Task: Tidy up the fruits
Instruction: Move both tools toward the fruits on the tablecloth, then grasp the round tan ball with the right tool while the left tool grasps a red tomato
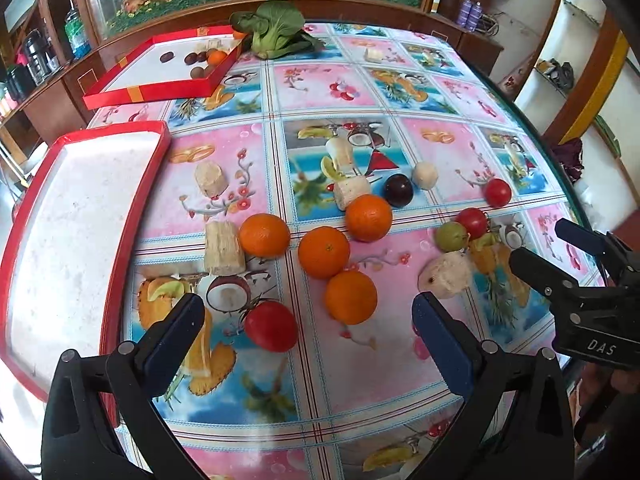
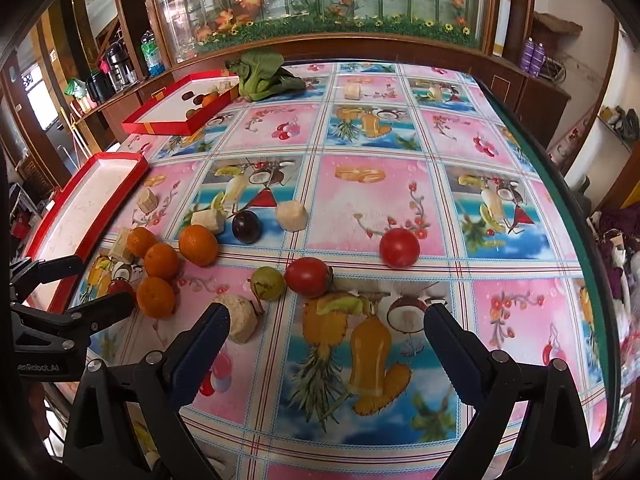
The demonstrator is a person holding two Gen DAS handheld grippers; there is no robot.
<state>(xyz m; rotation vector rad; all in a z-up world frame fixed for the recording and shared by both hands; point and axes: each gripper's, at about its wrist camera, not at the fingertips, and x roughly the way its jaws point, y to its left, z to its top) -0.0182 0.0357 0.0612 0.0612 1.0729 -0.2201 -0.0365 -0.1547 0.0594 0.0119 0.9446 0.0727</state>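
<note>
Several oranges (image 1: 323, 251) lie mid-table, with red tomatoes (image 1: 271, 326) (image 2: 399, 247), a green fruit (image 2: 267, 282), a dark plum (image 1: 398, 190) and pale cut cane pieces (image 1: 224, 248) around them. My left gripper (image 1: 308, 320) hangs open above the table, the near tomato and an orange showing between its blue fingers without touching. My right gripper (image 2: 326, 322) is open over the printed cloth, holding nothing; a tomato (image 2: 307, 277) lies just beyond it. Each gripper shows in the other's view, the right (image 1: 540, 244) and the left (image 2: 68, 284).
An empty red tray (image 1: 120, 224) lies at the near left. A second red tray (image 1: 152, 94) at the far left holds a few fruits. A leafy green vegetable (image 1: 272, 32) lies at the table's far edge, before a wooden cabinet. The table's right edge (image 2: 560, 184) drops off.
</note>
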